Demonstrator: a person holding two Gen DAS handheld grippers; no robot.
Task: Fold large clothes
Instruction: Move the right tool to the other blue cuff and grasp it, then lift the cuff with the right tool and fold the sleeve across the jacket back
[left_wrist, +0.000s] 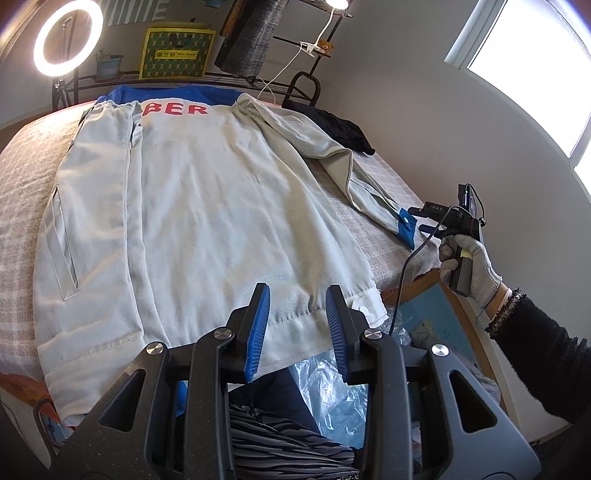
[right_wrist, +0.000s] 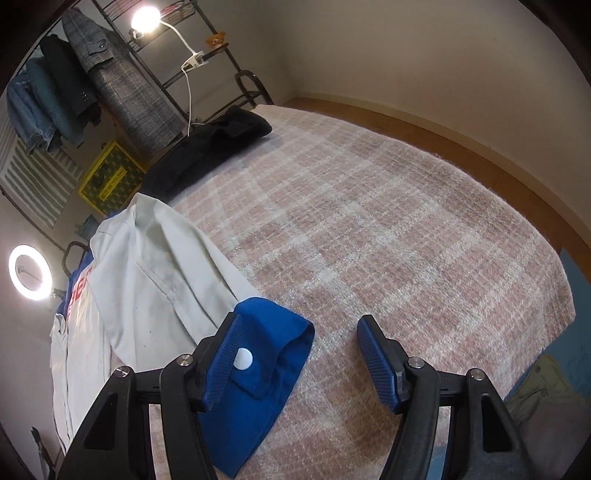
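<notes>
A pale grey jacket (left_wrist: 207, 206) lies back-up on the plaid blanket (right_wrist: 369, 229) of a bed, with red letters and a blue yoke at the far end. Its left sleeve (left_wrist: 92, 192) is folded over the body. The right sleeve (left_wrist: 332, 158) stretches out to the right and ends in a blue cuff (left_wrist: 406, 225). My left gripper (left_wrist: 298, 288) hovers over the near hem, jaws apart, with nothing between them. A gloved hand holds my right gripper (left_wrist: 421, 219) just beside that cuff. In the right wrist view the gripper (right_wrist: 300, 319) stands wide open, its left finger over the blue cuff (right_wrist: 266, 354).
A black garment (right_wrist: 214, 147) lies bunched at the bed's far corner. Behind the bed stand a metal rack with hanging coats (right_wrist: 122, 85), a yellow box (left_wrist: 177, 53) and a ring light (left_wrist: 68, 37). Clear plastic (left_wrist: 332, 387) sits below the near bed edge.
</notes>
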